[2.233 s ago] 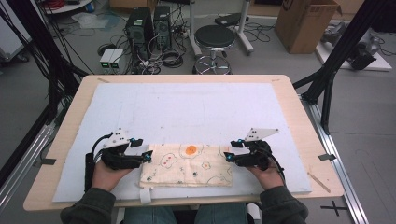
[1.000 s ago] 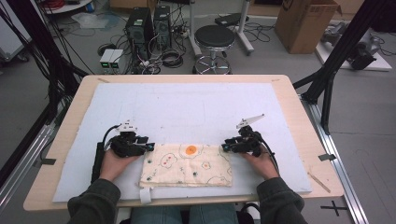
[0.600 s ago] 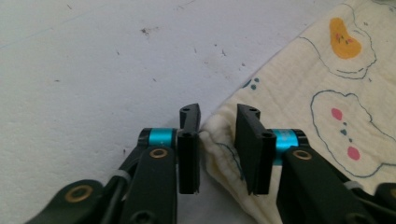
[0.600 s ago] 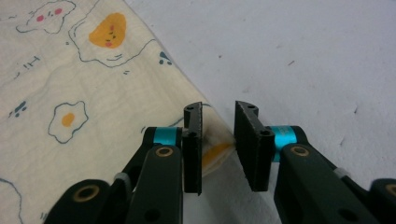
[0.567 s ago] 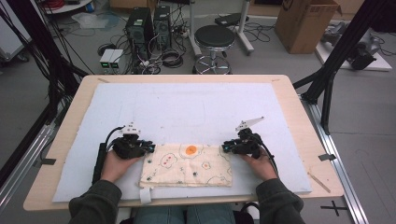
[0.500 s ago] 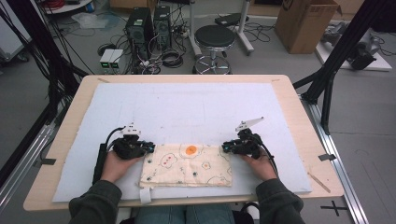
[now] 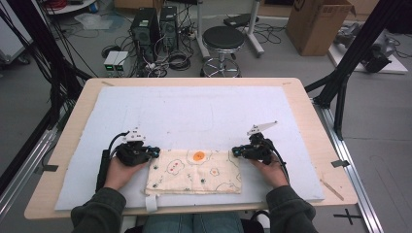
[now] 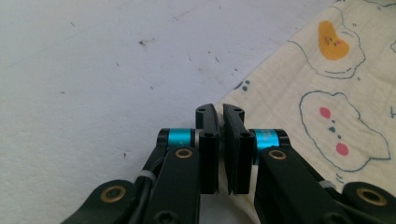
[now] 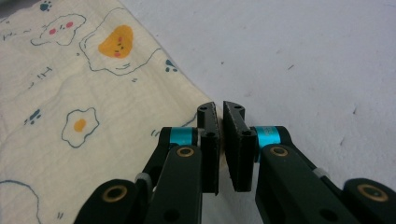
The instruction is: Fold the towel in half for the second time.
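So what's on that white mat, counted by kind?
Cloth: 1
Grippers: 2, the left gripper and the right gripper, each shut on a far corner of the cloth
Total: 3

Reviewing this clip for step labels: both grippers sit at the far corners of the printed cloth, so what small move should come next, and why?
Probably lift both corners together: the left gripper and right gripper have just closed on the printed cloth's far corners, which lies flat.

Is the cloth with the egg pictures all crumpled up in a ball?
No, the cloth lies spread flat on the white mat, a neat rectangle between the two grippers.
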A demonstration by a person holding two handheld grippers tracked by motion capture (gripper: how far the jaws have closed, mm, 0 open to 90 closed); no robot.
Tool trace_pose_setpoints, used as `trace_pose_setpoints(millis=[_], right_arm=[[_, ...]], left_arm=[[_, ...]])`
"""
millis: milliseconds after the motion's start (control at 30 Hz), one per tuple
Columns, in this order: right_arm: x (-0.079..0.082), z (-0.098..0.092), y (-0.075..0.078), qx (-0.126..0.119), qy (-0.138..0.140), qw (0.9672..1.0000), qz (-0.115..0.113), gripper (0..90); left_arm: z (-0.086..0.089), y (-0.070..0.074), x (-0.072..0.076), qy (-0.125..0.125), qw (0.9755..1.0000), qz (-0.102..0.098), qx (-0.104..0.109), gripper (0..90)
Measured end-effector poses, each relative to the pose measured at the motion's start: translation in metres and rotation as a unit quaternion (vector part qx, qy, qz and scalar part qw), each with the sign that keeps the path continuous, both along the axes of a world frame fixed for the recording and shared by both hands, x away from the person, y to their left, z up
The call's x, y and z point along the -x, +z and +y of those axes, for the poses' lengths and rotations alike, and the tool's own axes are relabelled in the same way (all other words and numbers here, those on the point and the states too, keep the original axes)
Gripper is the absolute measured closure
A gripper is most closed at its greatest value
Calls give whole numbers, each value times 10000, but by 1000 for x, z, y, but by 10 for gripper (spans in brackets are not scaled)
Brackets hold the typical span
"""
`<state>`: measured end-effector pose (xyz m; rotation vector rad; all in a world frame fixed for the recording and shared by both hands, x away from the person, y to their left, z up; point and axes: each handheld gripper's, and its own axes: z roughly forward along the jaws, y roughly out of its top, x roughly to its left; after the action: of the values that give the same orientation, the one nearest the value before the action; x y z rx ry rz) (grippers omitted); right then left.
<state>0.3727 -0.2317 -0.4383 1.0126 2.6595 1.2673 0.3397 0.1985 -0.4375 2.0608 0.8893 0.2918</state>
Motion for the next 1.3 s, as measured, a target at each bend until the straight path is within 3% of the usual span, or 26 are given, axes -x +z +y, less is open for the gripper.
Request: trace_pose_setpoints(millis=[100, 200, 400, 567, 667, 733, 800, 900, 1033, 1300], right_arm=[[-3, 3, 5, 121, 53, 9999, -77, 851], [-7, 2, 10, 81, 18, 9999, -82, 852], [-21, 7, 18, 287, -4, 9995, -145, 852], [-39, 10, 28, 290, -118, 9994, -177, 852], [-51, 13, 34, 319, -177, 9992, -142, 852], [-60, 13, 36, 213, -237, 9994, -117, 852], [-68, 14, 38, 206, -318, 9992, -132, 852], [-79, 17, 32, 320, -465, 9984, -24, 852], [-87, 18, 15, 291, -624, 9972, 304, 852], [-84, 17, 21, 204, -560, 9980, 189, 851]], left_arm=[[1, 4, -1, 44, 10000, -49, 51, 848], [3, 8, -3, 127, 9998, -117, 126, 850], [0, 18, -19, 217, 9995, -231, 17, 850], [1, 23, -33, 427, 9986, -301, 26, 850], [4, 23, -41, 585, 9974, -377, 165, 850], [5, 22, -47, 666, 9973, -308, 66, 850], [2, 22, -51, 734, 9965, -393, 42, 849], [-1, 20, -56, 757, 9960, -467, -22, 849], [0, 12, -62, 748, 9965, -349, -139, 846], [0, 14, -59, 676, 9963, -527, 16, 844]])
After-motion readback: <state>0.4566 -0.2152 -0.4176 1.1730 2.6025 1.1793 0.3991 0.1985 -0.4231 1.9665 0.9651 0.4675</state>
